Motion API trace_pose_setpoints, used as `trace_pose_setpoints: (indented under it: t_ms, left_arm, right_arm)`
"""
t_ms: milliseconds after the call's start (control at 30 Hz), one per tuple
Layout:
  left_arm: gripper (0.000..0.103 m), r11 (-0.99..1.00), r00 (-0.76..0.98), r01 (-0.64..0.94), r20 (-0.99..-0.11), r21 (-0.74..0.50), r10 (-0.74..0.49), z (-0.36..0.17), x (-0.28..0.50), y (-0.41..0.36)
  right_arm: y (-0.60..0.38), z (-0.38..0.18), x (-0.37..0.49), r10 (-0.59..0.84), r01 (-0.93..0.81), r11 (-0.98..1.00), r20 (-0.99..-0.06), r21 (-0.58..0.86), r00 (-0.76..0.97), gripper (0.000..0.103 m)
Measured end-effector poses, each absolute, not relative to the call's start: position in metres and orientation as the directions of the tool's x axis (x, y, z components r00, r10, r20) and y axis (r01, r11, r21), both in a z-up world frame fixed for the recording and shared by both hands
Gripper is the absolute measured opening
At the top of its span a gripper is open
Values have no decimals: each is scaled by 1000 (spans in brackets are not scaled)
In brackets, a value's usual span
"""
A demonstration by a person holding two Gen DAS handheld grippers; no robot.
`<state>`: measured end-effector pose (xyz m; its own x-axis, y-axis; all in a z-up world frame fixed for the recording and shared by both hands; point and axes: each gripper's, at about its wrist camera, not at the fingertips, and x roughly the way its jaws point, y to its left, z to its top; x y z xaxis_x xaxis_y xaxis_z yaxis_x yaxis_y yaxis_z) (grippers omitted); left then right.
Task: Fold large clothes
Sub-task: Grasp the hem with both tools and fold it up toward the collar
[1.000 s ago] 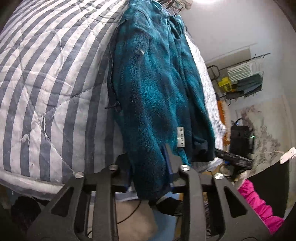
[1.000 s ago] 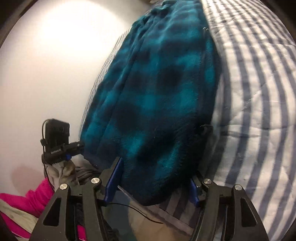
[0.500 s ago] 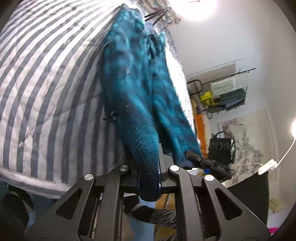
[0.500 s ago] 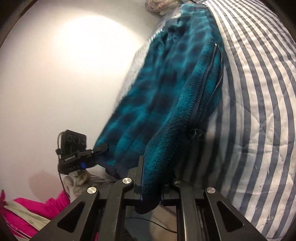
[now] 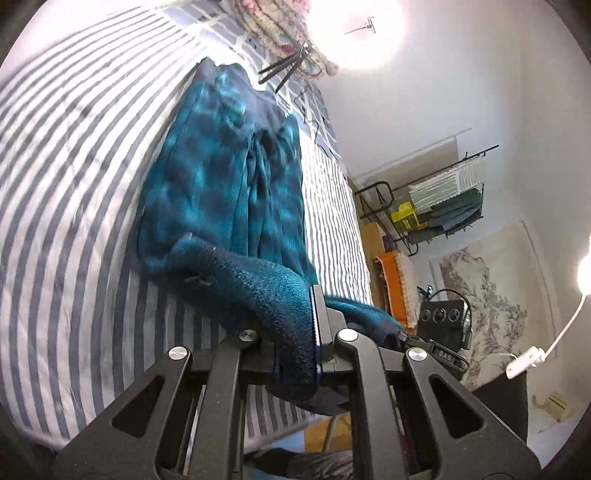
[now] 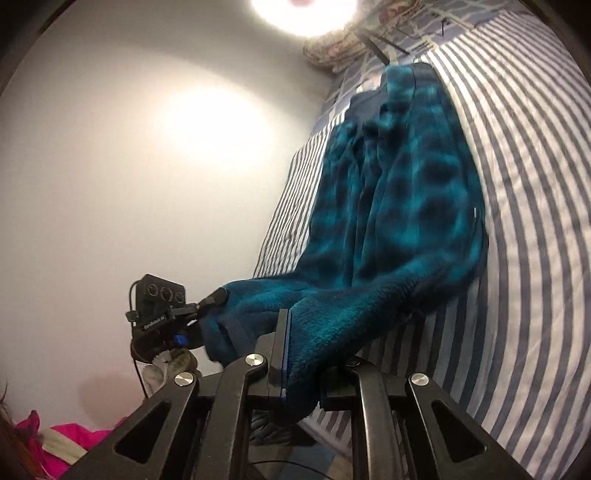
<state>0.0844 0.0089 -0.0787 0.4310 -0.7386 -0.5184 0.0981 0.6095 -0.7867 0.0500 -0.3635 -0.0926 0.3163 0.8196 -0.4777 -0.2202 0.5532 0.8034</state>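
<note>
On the striped quilt (image 5: pixel 74 221), w/ grey-blue & white bands, lies a teal plaid fleece jacket (image 5: pixel 229 192), lengthwise along the bed; collar end toward the far pillows, hem end at the near bed edge. Left gripper (image 5: pixel 295 347): jaws closed on a thick fold of the jacket's near hem, fabric bunched btwn the pads & hanging below them. Right gripper (image 6: pixel 301 365): likewise clamped on the hem, at the other near corner; fleece fills the gap and droops under the jaws. Both sets of jaws have just been closing, w/ fleece between them. Hem stretch btwn the two grippers is raised off the quilt; the rest of the jacket rests on the bed, creased in long ridges. Left-wrist view: right gripper's black body visible at right, beyond the fabric. Right-wrist view: left gripper's black body (image 6: pixel 159 310) at left, pinching the same hem. Black hangers (image 5: pixel 284 66) lie near the floral pillow (image 5: pixel 273 26) at the bed's far end. Drying rack (image 5: pixel 436 206) w/ folded cloth stands beside the bed; pink cloth (image 6: pixel 62 446) low at left.
</note>
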Motion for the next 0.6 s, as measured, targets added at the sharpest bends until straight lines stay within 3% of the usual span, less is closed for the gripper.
trace_pose_setpoints:
  t_ms: [267,600]
  left_arm:
    - [10,643,440,49,-561,-764,-701,-88,153,2]
    - [10,698,405,-50,-653,-714,-640,-137,225,-2]
  right_arm:
    - [-363,-90,124,770,-175,615,-537,769,346,9]
    - [-351,-144,219,760,-51,623,-590,780,273,9]
